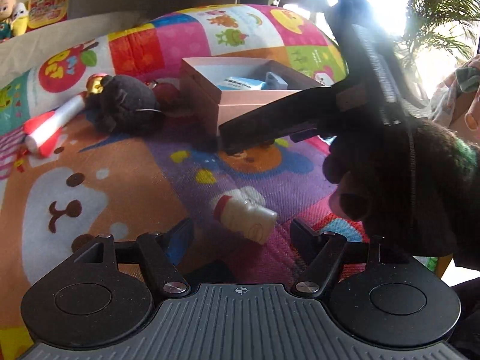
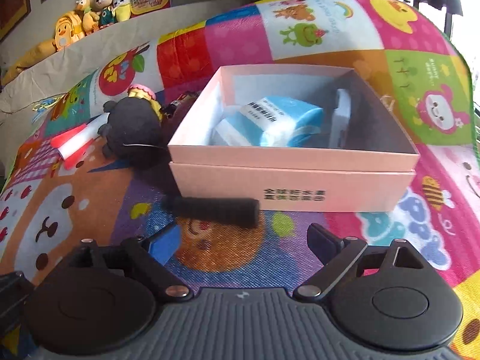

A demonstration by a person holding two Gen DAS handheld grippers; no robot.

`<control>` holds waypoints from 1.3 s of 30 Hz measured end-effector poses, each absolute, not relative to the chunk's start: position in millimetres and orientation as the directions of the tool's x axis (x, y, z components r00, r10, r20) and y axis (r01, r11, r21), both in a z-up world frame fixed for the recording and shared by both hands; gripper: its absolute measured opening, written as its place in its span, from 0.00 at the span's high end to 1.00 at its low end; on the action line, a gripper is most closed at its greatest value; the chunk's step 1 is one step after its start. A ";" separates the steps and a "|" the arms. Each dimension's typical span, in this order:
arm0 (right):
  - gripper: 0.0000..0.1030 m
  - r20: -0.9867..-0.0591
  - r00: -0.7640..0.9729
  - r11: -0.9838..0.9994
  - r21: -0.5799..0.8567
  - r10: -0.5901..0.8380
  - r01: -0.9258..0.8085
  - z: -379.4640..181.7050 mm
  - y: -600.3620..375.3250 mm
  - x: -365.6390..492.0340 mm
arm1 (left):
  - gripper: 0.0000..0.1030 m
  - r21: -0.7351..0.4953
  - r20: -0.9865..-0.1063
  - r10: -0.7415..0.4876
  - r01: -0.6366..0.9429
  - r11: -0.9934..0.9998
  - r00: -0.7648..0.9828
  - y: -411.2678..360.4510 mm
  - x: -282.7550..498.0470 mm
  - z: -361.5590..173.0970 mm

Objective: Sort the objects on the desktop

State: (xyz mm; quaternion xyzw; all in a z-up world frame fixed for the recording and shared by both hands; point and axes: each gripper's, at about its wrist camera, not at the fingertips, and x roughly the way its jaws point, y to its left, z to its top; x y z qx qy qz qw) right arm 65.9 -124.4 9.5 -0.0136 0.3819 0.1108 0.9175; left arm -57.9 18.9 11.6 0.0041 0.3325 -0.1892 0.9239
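A small white bottle with a red cap (image 1: 244, 214) lies on its side on the colourful mat, between the fingers of my left gripper (image 1: 240, 237). That gripper is open and its pads stand clear of the bottle. My right gripper (image 2: 243, 244) is open with nothing between its fingers. Just ahead of it a blurred black cylinder (image 2: 216, 208) lies against the front of the pink open box (image 2: 294, 180). The box holds a blue-and-white packet (image 2: 270, 120) and a white item (image 2: 342, 114). In the left wrist view a gloved hand (image 1: 405, 195) holds the right gripper (image 1: 231, 138) beside the box (image 1: 204, 90).
Left of the box lie a black plush (image 2: 135, 129), a red-and-white rocket toy (image 2: 78, 141) and a small pink-haired figure (image 2: 141, 93). Stuffed toys (image 2: 90, 15) line the ledge behind. A plant (image 1: 435, 15) stands at the bright right. The patterned mat (image 2: 60, 210) covers the surface.
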 end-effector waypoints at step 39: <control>0.17 -0.631 0.746 0.964 0.006 0.210 -0.266 -5.3 -229.3 -26.1 | 0.40 -0.064 -0.628 -0.419 0.494 0.867 0.655 -14.2 -42.4 9.4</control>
